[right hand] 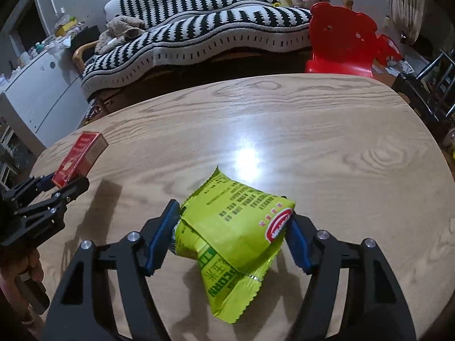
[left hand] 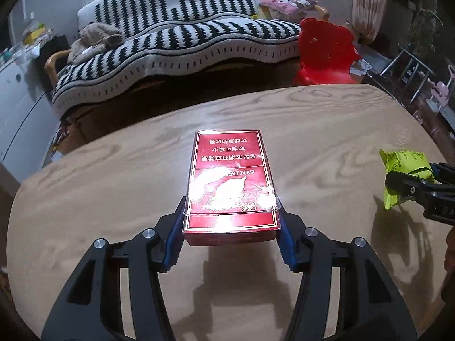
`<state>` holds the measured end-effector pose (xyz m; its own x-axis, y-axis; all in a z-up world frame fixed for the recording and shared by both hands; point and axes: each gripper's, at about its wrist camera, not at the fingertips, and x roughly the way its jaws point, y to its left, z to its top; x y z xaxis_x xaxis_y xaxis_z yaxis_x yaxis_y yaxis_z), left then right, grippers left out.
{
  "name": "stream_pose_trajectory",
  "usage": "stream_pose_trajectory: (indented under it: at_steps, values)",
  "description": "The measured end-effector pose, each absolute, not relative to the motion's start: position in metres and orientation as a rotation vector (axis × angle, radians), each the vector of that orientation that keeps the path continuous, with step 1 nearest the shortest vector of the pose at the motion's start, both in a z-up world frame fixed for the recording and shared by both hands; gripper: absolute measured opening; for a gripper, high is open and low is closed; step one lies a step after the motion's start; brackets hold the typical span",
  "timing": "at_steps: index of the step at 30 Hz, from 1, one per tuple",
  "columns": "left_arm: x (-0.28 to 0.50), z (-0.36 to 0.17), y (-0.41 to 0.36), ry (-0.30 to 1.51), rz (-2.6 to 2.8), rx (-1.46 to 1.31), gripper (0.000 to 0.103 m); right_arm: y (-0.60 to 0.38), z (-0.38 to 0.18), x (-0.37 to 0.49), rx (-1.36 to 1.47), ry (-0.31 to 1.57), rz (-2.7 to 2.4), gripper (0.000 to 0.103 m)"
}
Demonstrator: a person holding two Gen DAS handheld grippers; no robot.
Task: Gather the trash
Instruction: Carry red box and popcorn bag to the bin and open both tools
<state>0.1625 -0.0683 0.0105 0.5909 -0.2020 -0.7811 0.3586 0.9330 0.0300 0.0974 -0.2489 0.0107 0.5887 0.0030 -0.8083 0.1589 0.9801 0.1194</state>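
The left gripper (left hand: 231, 236) is clenching one red cigarette pack (left hand: 230, 182), its blue pads pressing against the pack's two long sides near the near end. Its jaws are standing roughly halfway apart, filled by the width of the pack. The pack is sticking out away from the camera, lifted clear of the wooden table (left hand: 327, 130) and casting a shadow on the wood below it.

The right gripper (right hand: 231, 236) is grasping one yellow-green snack wrapper (right hand: 236, 227), puffed and crumpled, with the blue pads pushing into its left and right sides. Its jaws are standing somewhat wider than the left ones and are squeezing the soft packet between them. The wrapper's serrated end is hanging down toward the camera, above the tabletop.

In the left wrist view the wrapper is showing at the far right edge, held in the other gripper; in the right wrist view the pack is showing at the far left, likewise held.

Counted: two grippers, one pack, one wrapper, one table. Beyond the table's far edge one red plastic chair (left hand: 327, 51) is standing beside one sofa with a black-and-white striped blanket (left hand: 176, 37).
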Motion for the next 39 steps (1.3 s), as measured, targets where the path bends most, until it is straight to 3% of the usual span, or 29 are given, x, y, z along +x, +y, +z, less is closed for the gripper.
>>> stream_pose_trajectory:
  at_steps: [12,21,39]
  values:
    - [0.042,0.052,-0.054,0.851,-0.315,0.156,0.055,-0.239,0.052,-0.018,0.156,0.892,-0.107,0.068]
    - [-0.032,0.070,-0.102,0.802,-0.424,0.179,0.055,-0.265,0.086,-0.115,0.177,0.825,-0.188,0.068]
    - [-0.138,0.020,-0.252,0.859,-0.695,0.271,0.055,-0.399,0.048,-0.276,0.315,0.836,-0.414,0.068]
